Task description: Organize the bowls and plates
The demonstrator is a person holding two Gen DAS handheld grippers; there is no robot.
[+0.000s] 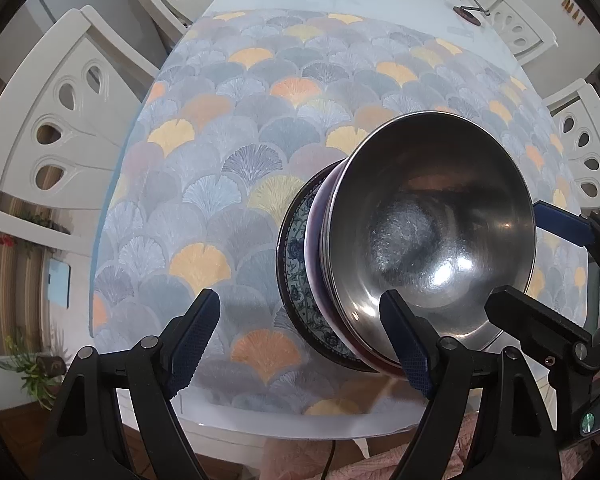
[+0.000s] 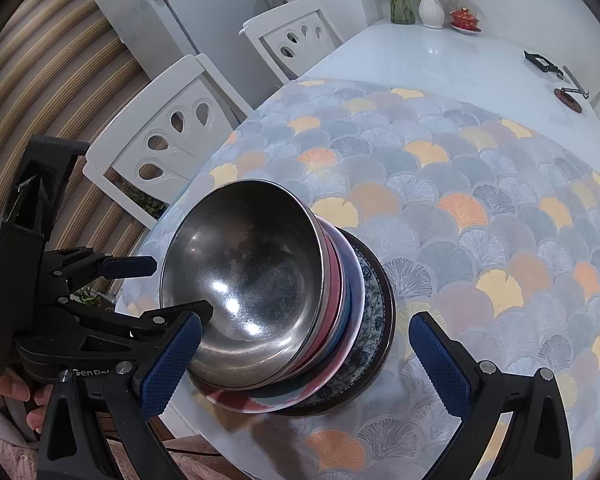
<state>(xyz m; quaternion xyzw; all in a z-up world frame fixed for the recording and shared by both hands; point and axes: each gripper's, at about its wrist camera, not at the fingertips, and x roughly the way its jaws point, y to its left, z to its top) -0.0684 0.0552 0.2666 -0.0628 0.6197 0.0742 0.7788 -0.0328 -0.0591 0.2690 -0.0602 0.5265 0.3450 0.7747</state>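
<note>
Stacked dishes (image 2: 300, 320) sit near the patterned mat's (image 2: 480, 200) front edge, steel bowl (image 2: 244, 280) topmost. Both the left gripper (image 1: 300, 340) and right gripper (image 2: 304, 360) hang agape, empty, flanking the pile. Best withdraw straight upward, avoiding nudging the rim.

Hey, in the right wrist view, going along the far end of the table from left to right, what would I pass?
Glass vase of stems → white vase of flowers → red lidded cup on its saucer → black clip → small stand on a round brown base.

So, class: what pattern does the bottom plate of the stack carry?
A blue-and-white floral pattern with a dark rim on the bottom plate, clearest in the right wrist view.
</note>
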